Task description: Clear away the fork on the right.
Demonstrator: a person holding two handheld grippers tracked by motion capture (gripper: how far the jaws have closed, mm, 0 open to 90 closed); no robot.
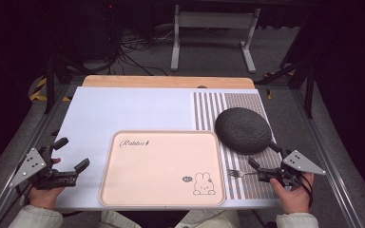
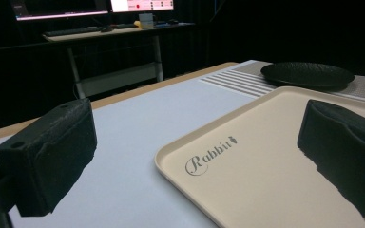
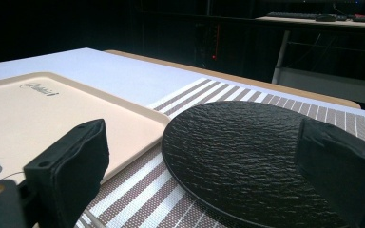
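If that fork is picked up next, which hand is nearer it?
Probably the right. The right gripper sits open beside the fork on the striped mat; the left gripper is across the tray.

We are looking at a cream tray (image 1: 161,166) that looks like smooth matt plastic, printed with dark lettering and a small rabbit drawing, and at a round black plate (image 1: 243,129) whose surface is showing a rough, pebbled, stone-like texture with only a dull sheen. Under them we are seeing a pale mat (image 1: 123,111) with a smooth matt finish, its striped section (image 1: 209,111) looking woven like cloth, lying on a light wooden tabletop (image 1: 168,81). We are also noting a shiny metal fork (image 1: 240,173) and the matt black, slightly grainy plastic of the gripper fingers (image 2: 47,154).
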